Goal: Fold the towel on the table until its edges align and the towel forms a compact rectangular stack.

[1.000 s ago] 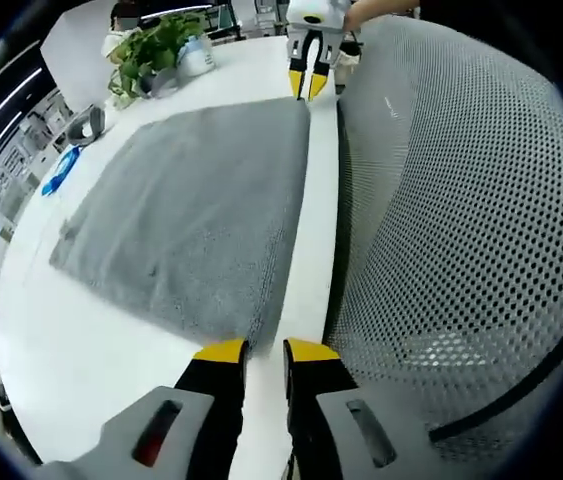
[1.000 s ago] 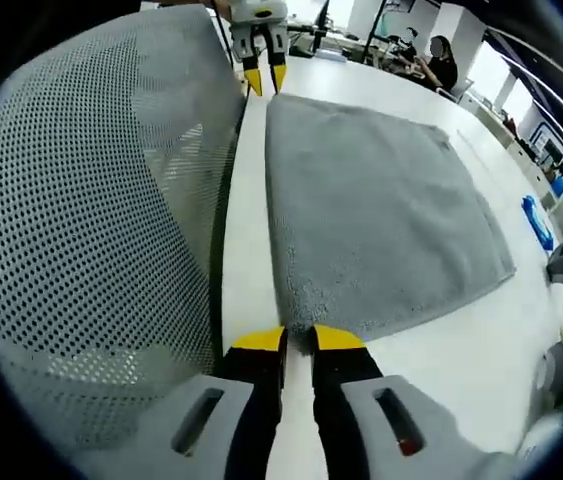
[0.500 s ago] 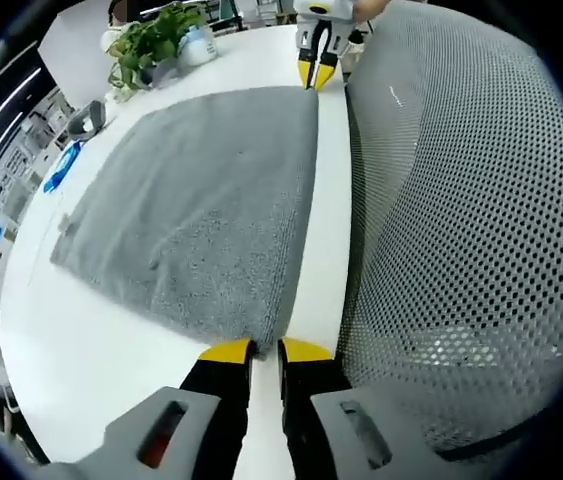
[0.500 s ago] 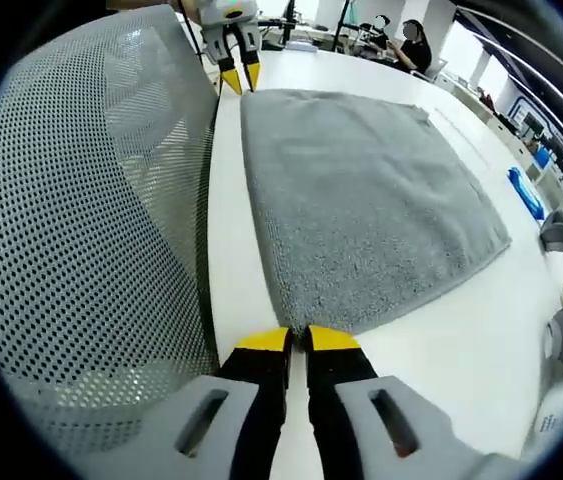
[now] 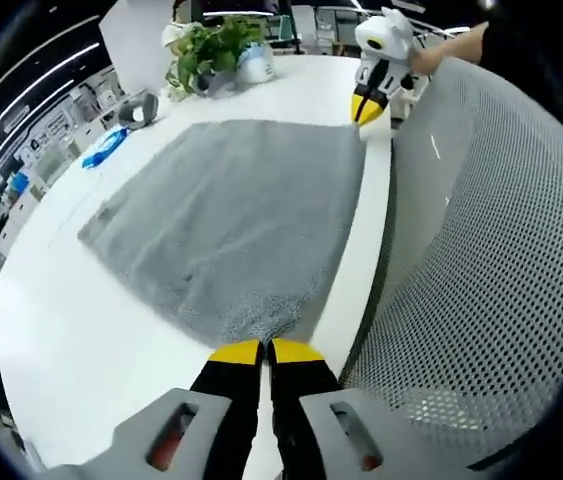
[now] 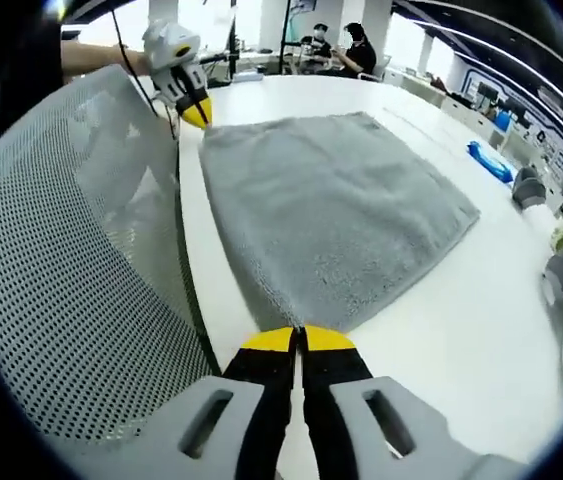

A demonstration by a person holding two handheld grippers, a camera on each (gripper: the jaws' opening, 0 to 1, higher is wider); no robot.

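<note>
Both claws sit at the near corners of the towel (image 5: 231,220), one at each end of the edge that runs along the table's near side: the left claw (image 5: 266,352) has its yellow tips pressed together on the towel's corner, and the right claw (image 6: 296,340) is likewise drawn together on the opposite corner, a bit of grey pile caught between the tips in each view. As I judge it, the grip for the first fold is made but the fold itself has not begun, since the towel lies spread flat in a single layer with no edge turned over; every fold and the squaring of the edges are left to do. The towel lies on the white table (image 5: 91,340), stretching away from each claw towards the far side. Behind the near edge stands a mesh chair back (image 5: 481,250) (close against the table, so the arms work over it). Farther off, past the towel, are a potted plant (image 5: 211,50), a blue object (image 5: 106,150) near the table's edge, and people seated at a distant desk in the right gripper view.
</note>
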